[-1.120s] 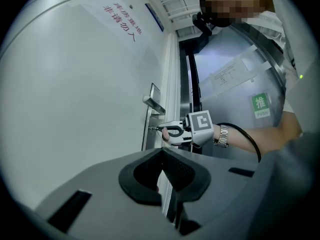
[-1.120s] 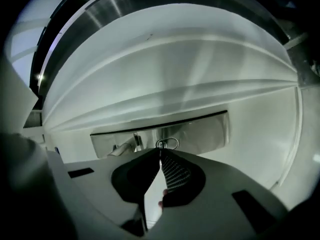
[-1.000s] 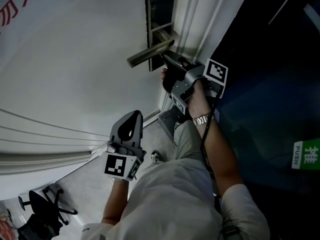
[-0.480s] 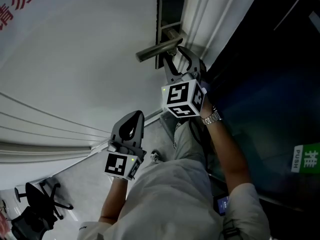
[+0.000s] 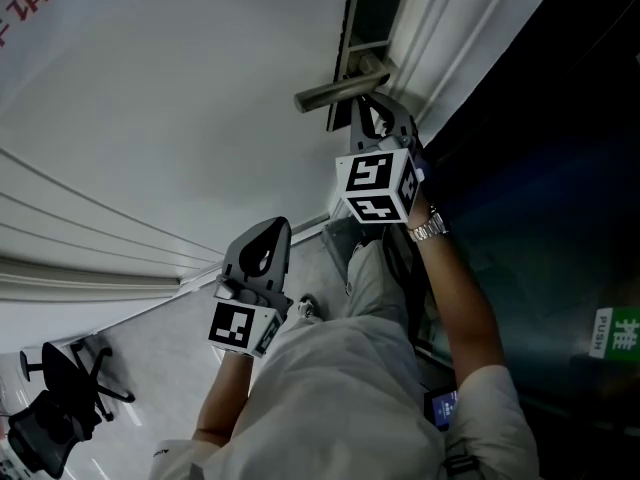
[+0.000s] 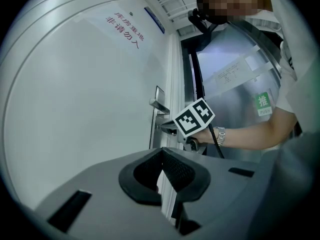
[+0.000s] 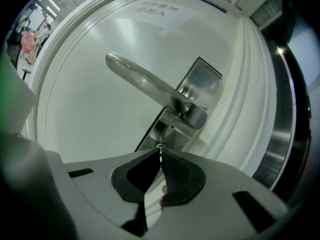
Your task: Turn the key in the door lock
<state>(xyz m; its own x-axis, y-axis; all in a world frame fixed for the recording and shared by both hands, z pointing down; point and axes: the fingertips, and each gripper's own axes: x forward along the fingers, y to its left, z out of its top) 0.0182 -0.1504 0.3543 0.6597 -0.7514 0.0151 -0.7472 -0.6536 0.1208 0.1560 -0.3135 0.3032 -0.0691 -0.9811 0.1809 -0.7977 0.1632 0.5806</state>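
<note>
A steel lever handle (image 5: 330,93) (image 7: 145,84) sticks out of a lock plate (image 5: 370,18) (image 7: 202,81) on the white door. Below the handle, the thin key (image 7: 160,151) stands in the keyhole. My right gripper (image 5: 375,120) (image 7: 160,155) reaches up to it, and its jaws have just been closing with the key's edge between the tips. They now pinch it. My left gripper (image 5: 270,230) (image 6: 161,156) hangs lower left, away from the door lock, shut with nothing in it. It looks along the door at the right gripper's marker cube (image 6: 195,116).
A dark glass door (image 5: 540,168) with a green push sign (image 5: 613,331) adjoins the white door frame on the right. An office chair (image 5: 60,403) stands on the floor at lower left. Red print (image 6: 123,26) marks the white door.
The right gripper rolled so its marker cube faces the head camera. Its jaws stood apart half a second ago and now meet under the handle. The left gripper stayed put.
</note>
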